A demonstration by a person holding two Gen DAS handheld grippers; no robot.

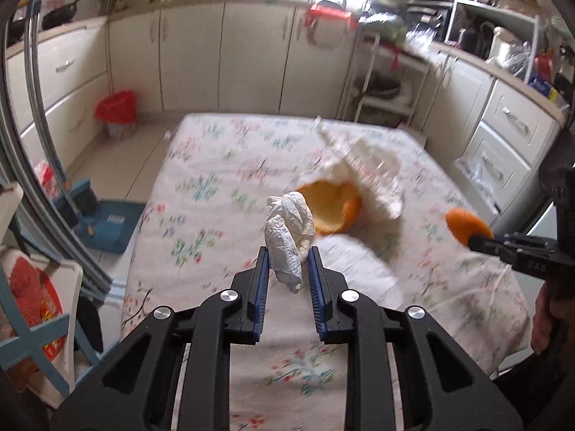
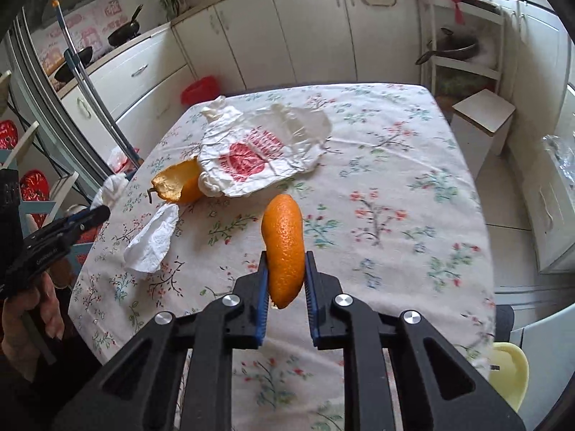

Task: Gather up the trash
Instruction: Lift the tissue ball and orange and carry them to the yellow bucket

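In the left wrist view my left gripper point(image 1: 288, 262) is shut on a crumpled white tissue point(image 1: 287, 237), held above the floral tablecloth point(image 1: 212, 194). Behind it lie a cupped orange peel point(image 1: 330, 208) and a white plastic bag point(image 1: 366, 172). In the right wrist view my right gripper point(image 2: 286, 265) is shut on a long piece of orange peel point(image 2: 285, 248), lifted off the cloth. A second tissue point(image 2: 154, 240) lies flat at the left, beside the cupped peel point(image 2: 179, 183) and the red-printed bag point(image 2: 262, 151). The left gripper point(image 2: 97, 215) shows at the left edge.
A bin with a red liner point(image 1: 116, 111) stands on the floor beyond the table's far left corner, also seen as the red bin point(image 2: 199, 89). A blue dustpan point(image 1: 107, 222) and chairs are at the left. A white stool point(image 2: 481, 115) and cabinets stand at the right.
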